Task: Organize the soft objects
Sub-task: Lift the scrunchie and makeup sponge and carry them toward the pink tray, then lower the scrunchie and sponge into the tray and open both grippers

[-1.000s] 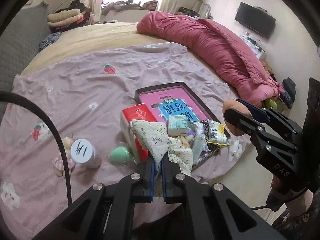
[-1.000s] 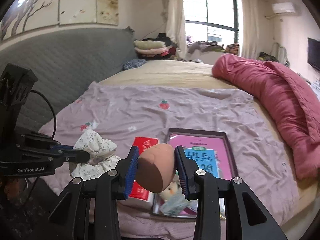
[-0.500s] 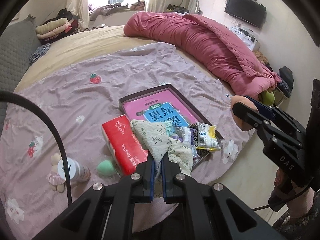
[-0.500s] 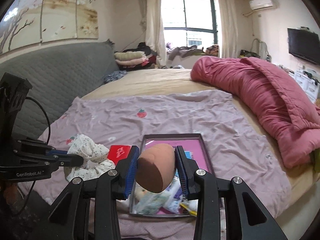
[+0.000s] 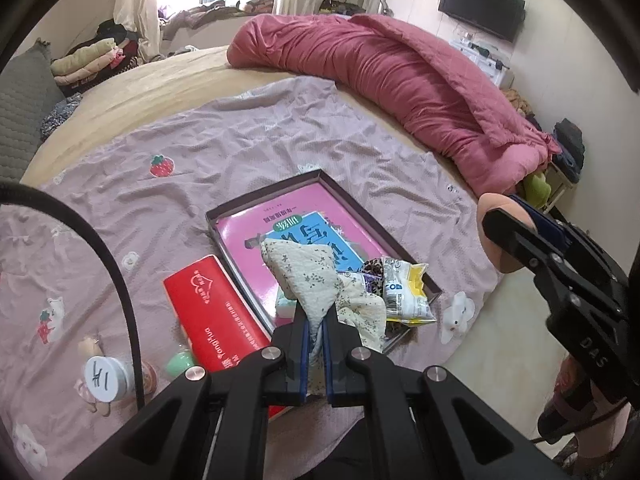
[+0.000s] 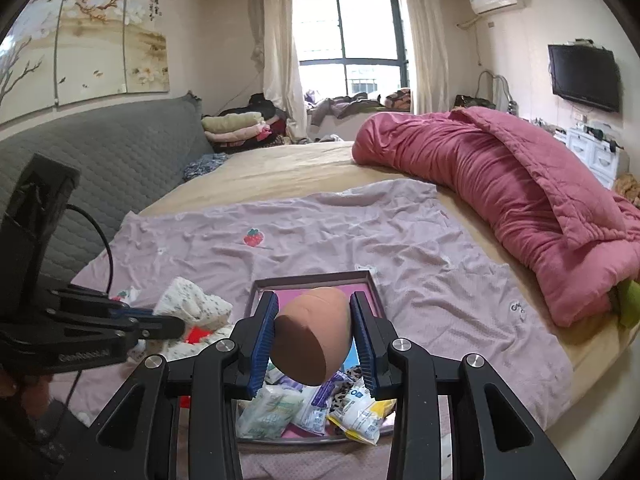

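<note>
Brown sponge (image 6: 310, 338), egg-shaped, is clenched between the pads of the right gripper (image 6: 312, 344), its long axis leaning up and away. It hangs directly over the tray (image 6: 312, 282), which lies below at the near edge of the bed. The left gripper (image 5: 314, 344) is pinched tight on a floral cloth (image 5: 316, 280) above the tray's near left side, beside the red box (image 5: 212, 312). I judge both need only to go down; the tray's far half is free.
</note>
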### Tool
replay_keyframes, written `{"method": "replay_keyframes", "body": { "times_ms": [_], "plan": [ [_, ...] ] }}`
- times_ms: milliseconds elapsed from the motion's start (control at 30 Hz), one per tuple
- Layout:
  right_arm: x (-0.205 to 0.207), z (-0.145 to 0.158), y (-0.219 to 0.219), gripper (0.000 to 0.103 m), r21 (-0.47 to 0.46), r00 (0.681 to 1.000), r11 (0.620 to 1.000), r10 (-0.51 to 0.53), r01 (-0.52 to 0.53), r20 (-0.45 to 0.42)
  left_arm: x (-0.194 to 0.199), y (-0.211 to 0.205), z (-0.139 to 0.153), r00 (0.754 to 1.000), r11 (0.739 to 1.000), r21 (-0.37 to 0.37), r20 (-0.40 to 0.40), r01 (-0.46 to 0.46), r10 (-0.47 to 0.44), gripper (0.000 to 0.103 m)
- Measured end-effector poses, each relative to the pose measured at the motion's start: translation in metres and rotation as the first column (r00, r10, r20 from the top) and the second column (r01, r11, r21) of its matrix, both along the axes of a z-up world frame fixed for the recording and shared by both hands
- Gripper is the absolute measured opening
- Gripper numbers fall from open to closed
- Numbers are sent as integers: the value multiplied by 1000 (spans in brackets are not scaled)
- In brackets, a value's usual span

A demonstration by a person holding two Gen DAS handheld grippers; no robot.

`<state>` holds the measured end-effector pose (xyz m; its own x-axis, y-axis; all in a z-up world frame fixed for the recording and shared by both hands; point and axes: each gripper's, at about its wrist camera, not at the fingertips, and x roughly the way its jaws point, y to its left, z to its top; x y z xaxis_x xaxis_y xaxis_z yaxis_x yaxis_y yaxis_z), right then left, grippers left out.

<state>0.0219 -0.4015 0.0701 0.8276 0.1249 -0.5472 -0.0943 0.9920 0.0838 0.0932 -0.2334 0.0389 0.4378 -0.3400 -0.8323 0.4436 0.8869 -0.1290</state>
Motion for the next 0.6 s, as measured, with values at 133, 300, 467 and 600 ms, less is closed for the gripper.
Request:
{"method": "replay_keyframes", "body": {
  "times_ms": [133, 300, 467, 600],
  "plan": [
    [6, -12, -3, 38, 22, 1000, 1000, -10, 10, -22, 7, -7, -15, 1000, 1000, 25, -21, 6, -5, 6],
    [16, -33, -2, 38, 12, 997, 1000, -7, 8, -71, 12, -15, -30, 999, 999, 51, -34, 17, -15, 6],
    [25, -54, -1, 38, 1, 994, 1000, -13, 13, -111, 18, -20, -47, 998, 997, 69, -60, 22, -18, 6],
    [33, -71, -4, 38, -1, 989, 1000, -25, 25, -144, 25, -25, -62, 996, 997, 76, -86, 24, -17, 6]
  ]
}}
